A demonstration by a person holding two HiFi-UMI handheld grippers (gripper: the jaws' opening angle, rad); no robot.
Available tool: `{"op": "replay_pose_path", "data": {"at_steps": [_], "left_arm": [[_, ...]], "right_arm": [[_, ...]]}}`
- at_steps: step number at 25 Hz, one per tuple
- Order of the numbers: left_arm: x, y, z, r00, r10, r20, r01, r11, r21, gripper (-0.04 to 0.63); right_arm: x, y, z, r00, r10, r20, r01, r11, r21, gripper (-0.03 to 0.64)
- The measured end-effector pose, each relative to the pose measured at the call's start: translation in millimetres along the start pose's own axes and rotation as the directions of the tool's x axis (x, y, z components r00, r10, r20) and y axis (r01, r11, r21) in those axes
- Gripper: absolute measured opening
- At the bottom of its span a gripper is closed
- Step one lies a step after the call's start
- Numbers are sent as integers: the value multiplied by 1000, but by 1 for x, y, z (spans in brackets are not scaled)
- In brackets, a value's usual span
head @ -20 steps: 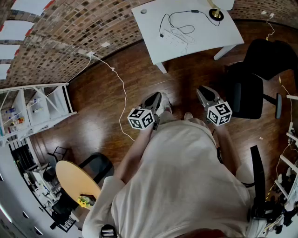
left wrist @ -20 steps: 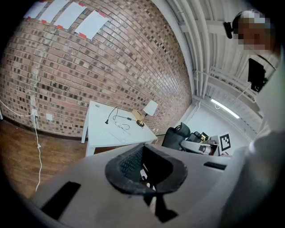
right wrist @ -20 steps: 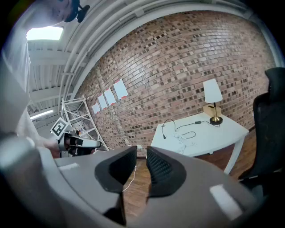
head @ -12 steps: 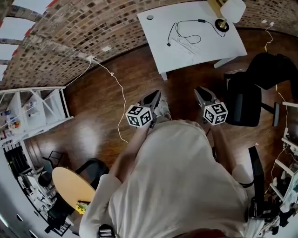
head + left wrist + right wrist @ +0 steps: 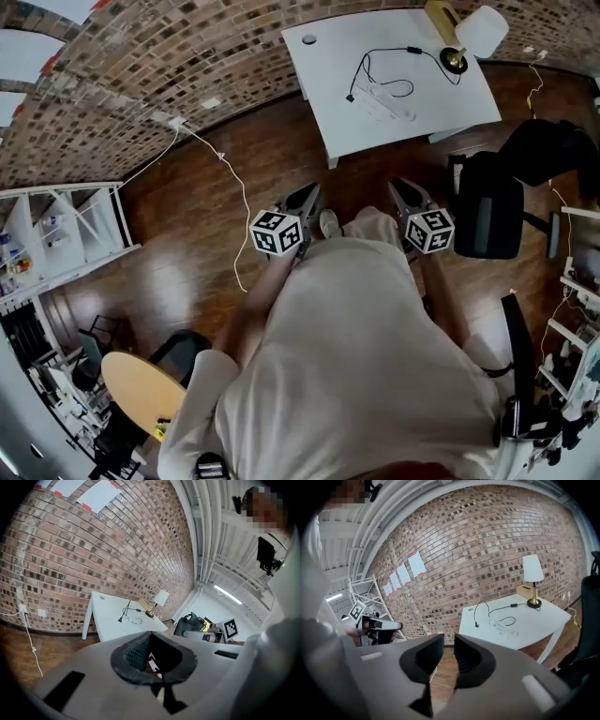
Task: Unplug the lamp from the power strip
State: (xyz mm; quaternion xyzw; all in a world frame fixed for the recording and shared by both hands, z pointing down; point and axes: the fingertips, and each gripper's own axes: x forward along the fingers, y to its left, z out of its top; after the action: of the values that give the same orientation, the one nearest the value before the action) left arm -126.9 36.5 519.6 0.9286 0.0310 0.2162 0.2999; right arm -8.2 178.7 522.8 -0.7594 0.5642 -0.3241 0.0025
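A white table (image 5: 328,56) stands far ahead by the brick wall. On it are a lamp (image 5: 478,33) with a white shade and brass base, a white power strip (image 5: 386,101), and a black cord (image 5: 375,66) looping between them. Both grippers are held close to the person's body, well short of the table. The left gripper (image 5: 312,195) is shut with nothing in it. The right gripper (image 5: 405,187) is open by a narrow gap, also with nothing in it. The right gripper view shows the lamp (image 5: 532,569), the power strip (image 5: 504,627) and the right gripper (image 5: 449,660).
A black office chair (image 5: 492,216) stands right of the path to the table. A white cable (image 5: 230,197) trails over the wooden floor from a wall socket. A white shelf rack (image 5: 66,225) is at the left and a round wooden table (image 5: 141,394) behind.
The white table has shifted right and slightly down in the head view as the person walks toward it. Both grippers stay in front of the body, jaws unchanged.
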Motion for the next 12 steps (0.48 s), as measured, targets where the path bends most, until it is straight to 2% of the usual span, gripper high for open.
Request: {"op": "replay_pose_path", "data": {"at_steps": [5, 8, 12], "left_arm": [[-2, 20, 14, 998, 24, 51, -22, 999, -32, 2], [-1, 21, 13, 998, 36, 51, -34, 999, -38, 2], [0, 27, 13, 998, 53, 44, -51, 998, -39, 2]], "right_arm": [[18, 3, 17, 999, 34, -26, -35, 997, -63, 55], [31, 3, 20, 993, 90, -80, -99, 988, -118, 55], [52, -7, 21, 984, 108, -141, -128, 981, -146, 55]]}}
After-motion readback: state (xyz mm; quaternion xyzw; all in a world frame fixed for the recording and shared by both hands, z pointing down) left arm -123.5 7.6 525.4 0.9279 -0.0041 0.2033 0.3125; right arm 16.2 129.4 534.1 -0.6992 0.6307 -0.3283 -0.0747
